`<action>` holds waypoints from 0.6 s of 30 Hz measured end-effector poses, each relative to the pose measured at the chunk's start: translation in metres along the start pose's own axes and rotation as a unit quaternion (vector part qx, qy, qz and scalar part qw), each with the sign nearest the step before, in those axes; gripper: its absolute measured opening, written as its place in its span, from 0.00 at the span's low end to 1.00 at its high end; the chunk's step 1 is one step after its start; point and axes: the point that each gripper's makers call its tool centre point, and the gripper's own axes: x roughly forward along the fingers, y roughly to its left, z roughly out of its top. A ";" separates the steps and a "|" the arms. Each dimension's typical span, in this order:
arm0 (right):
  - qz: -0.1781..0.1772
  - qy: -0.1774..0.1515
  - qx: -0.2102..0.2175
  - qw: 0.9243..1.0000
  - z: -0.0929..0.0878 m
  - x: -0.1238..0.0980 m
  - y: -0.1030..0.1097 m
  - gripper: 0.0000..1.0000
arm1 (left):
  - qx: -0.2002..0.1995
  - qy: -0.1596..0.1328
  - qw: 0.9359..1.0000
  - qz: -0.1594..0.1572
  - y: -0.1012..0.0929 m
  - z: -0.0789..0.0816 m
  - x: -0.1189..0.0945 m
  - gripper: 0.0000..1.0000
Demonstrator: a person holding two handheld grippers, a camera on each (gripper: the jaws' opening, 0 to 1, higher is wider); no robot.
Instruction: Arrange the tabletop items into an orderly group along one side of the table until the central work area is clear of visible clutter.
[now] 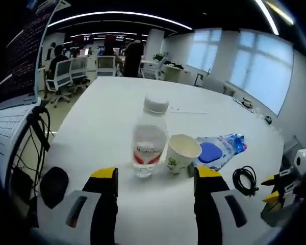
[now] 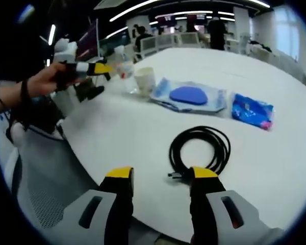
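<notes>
Barely begun, I'd say: both tools gape empty, the left gripper (image 1: pixel 155 178) facing the water bottle (image 1: pixel 149 138) and paper cup (image 1: pixel 181 152) just ahead, the right gripper (image 2: pixel 159 176) facing the coiled black cable (image 2: pixel 199 148), blue packets lying loose beyond.

left gripper (image 1: pixel 155 184): black jaws, yellow tips, grey housing | right gripper (image 2: pixel 159 185): same | wrist: dark band
</notes>
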 end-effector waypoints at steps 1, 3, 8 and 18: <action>0.000 0.001 -0.002 1.000 -0.001 0.000 -0.001 0.42 | 0.004 0.000 1.000 -0.003 -0.001 -0.003 -0.005 0.59; 0.000 0.004 -0.002 1.000 -0.003 0.001 -0.002 0.42 | 0.004 -0.001 1.000 -0.009 -0.003 -0.008 -0.013 0.59; 0.000 0.009 -0.004 1.000 -0.006 0.001 -0.004 0.42 | 0.012 0.003 1.000 -0.028 -0.010 -0.021 -0.031 0.60; -0.006 0.018 -0.025 1.000 -0.004 0.008 -0.015 0.40 | 0.033 0.015 0.998 -0.045 -0.015 -0.046 -0.058 0.65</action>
